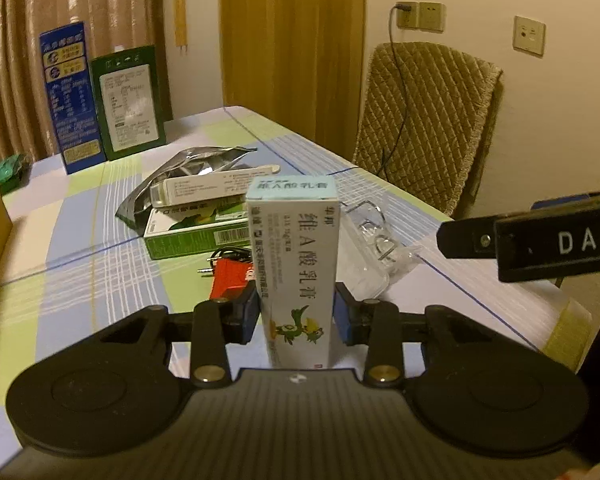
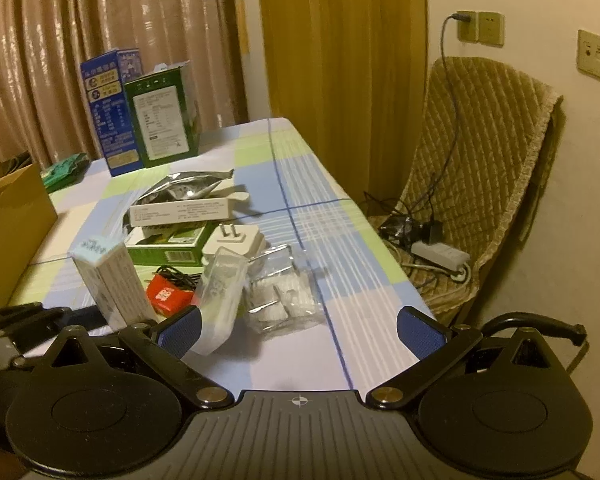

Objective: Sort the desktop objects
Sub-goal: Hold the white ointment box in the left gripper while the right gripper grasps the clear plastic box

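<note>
Left gripper [image 1: 296, 312] pinching one white ointment box [image 1: 296, 264], upright above the checked table [image 1: 100, 280]. Right gripper [image 2: 300, 326] spread wide, holding nothing. On table, left to right: one brown carton [image 2: 12, 216], two tall boxes [image 2: 112, 112], one red packet [image 2: 166, 294], one white plug [image 2: 234, 242].

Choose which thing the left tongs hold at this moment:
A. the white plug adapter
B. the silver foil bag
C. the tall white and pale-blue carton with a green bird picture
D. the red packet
C. In the left wrist view, the blue pads of the left tongs press both sides of the tall white and pale-blue carton with a green bird picture, which stands upright between them; the right tongs are spread wide and hold nothing.
</note>
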Demonstrator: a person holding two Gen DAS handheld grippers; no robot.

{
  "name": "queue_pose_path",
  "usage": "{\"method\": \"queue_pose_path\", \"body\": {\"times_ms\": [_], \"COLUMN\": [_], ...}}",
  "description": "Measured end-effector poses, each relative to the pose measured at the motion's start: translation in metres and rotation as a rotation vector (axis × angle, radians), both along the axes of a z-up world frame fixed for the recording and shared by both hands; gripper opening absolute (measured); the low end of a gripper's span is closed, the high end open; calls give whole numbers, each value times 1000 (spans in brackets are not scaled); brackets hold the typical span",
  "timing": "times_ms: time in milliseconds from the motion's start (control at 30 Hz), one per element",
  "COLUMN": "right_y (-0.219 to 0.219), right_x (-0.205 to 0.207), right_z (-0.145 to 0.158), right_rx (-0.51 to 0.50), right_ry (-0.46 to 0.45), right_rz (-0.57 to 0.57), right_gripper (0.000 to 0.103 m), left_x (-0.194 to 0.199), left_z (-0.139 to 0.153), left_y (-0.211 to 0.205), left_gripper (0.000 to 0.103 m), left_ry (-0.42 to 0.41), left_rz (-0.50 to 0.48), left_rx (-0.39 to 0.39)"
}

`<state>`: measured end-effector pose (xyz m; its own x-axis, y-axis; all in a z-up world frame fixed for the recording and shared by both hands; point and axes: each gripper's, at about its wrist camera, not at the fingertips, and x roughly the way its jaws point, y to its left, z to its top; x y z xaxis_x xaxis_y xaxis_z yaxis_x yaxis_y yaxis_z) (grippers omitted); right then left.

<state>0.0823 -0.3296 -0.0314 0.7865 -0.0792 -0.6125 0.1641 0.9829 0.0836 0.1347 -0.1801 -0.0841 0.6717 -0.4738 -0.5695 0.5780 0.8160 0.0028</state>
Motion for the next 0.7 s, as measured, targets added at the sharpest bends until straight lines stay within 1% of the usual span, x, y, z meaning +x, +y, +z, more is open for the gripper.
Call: {"method": "queue_pose_path", "body": {"times_ms": [100, 233, 300, 367, 433, 567, 633, 700], "right_y": [9, 30, 41, 56, 68, 87, 95, 100], "right_x": [4, 14, 20, 27, 32, 38, 42, 42], "right_z": [-2, -9, -13, -20, -30, -53, -64, -74], "right_rx": [-9, -41, -75, -140, -210, -348, -420, -492], "right_ry": [-7, -16, -23, -23, -17, 12, 30, 36], "right_rz": [51, 122, 154, 194, 228, 284, 312, 333], "right_gripper": [101, 101, 100, 95, 91, 87, 82, 79], "left_x": [-2, -3, -2, 1, 5, 13, 17, 18], "left_z": [6, 17, 20, 21, 19, 12, 8, 7], "left_y": [13, 41, 54, 67, 78, 91, 95, 98], "left_gripper": [33, 33, 33, 33, 33, 33, 33, 33], "left_ry": [-13, -36, -42, -33, -6, 25, 41, 40], "left_rz": [39, 67, 77, 89, 104, 131, 133, 130], "left_rx": [-4, 24, 42, 52, 55, 35, 27, 12]}}
